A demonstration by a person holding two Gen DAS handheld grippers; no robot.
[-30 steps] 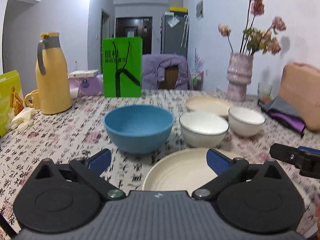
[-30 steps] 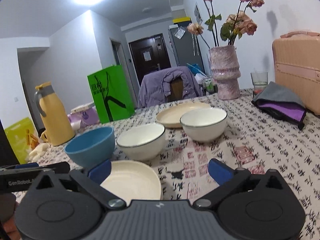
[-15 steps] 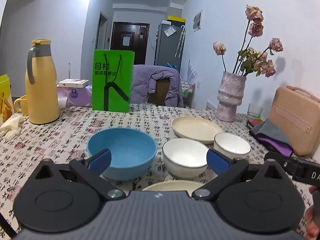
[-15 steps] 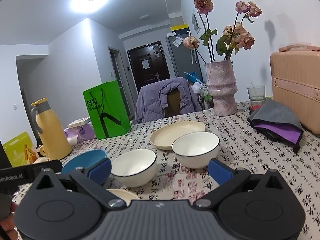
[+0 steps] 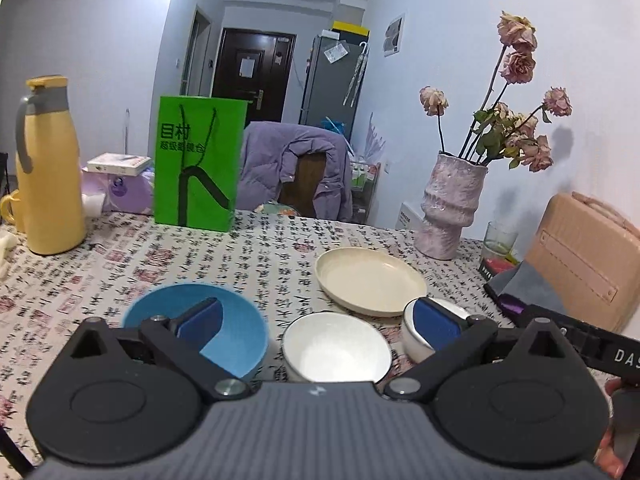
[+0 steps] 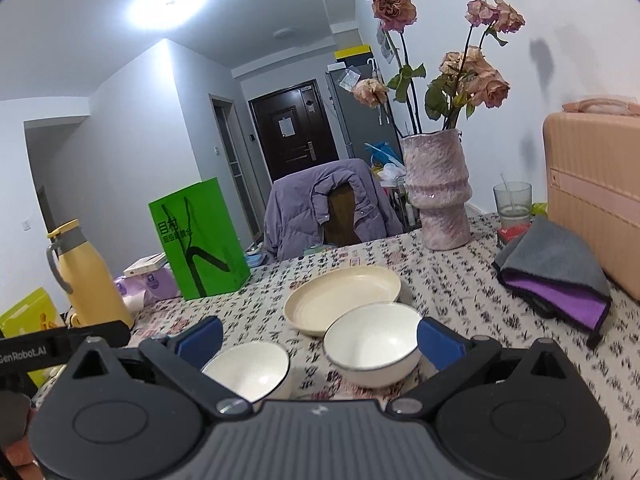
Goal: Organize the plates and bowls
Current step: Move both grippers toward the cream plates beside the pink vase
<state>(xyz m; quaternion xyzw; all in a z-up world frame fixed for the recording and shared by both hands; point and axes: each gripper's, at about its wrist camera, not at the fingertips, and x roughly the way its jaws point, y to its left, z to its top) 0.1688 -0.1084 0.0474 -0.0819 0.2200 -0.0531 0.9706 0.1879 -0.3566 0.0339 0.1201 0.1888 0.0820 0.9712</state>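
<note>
Both tools hang above the patterned tabletop (image 5: 260, 252) with jaws spread wide, gripping nothing; the left tool (image 5: 316, 322) faces a blue bowl (image 5: 240, 336) and a white bowl (image 5: 336, 346) just beside it; the right tool (image 6: 318, 340) frames a second white bowl (image 6: 372, 348) (dark-rimmed), touching or overlapping the cream plate (image 6: 344, 300) behind; a pink vase (image 6: 438, 192) stands farther back.

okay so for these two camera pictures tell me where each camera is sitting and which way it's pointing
Left wrist: sits on the left gripper, facing along the table toward the far door; blue bowl, white bowls and plate ahead; its open fingers and a hand at right show.
Right wrist: sits on the right gripper, facing the same way; its open fingers frame two white bowls.
Shared: plate, vase, green bag.
</note>
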